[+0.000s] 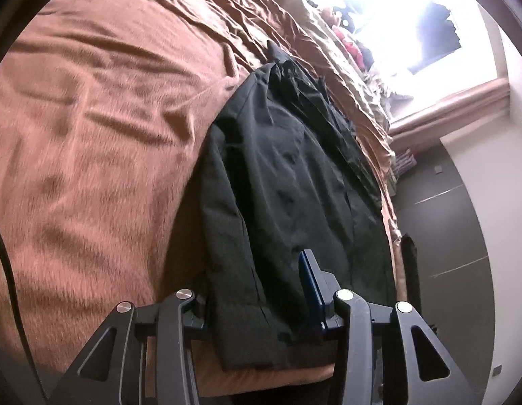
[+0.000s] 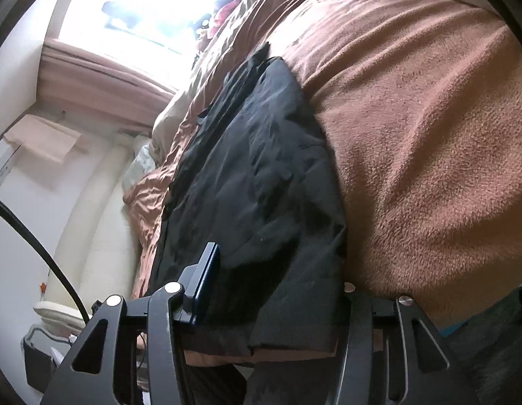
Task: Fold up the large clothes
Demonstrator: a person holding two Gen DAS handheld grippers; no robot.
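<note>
A black jacket (image 1: 287,185) lies folded lengthwise on a rust-brown blanket (image 1: 92,135), its near hem at the bed's edge. My left gripper (image 1: 257,290) straddles that near hem with its jaws wide apart; one blue-padded finger (image 1: 311,283) shows, the other is hidden under the cloth. In the right wrist view the same jacket (image 2: 261,185) lies on the blanket (image 2: 429,135). My right gripper (image 2: 277,280) also straddles the hem with jaws wide apart; its left finger (image 2: 207,283) shows, the right one is hidden by the cloth.
A bright window (image 1: 412,17) with a pink curtain lies beyond the bed. Grey floor tiles (image 1: 446,236) run along the bed's side. A cream bed frame (image 2: 99,219), a pale pillow (image 2: 169,114) and a black cable (image 2: 34,243) show in the right wrist view.
</note>
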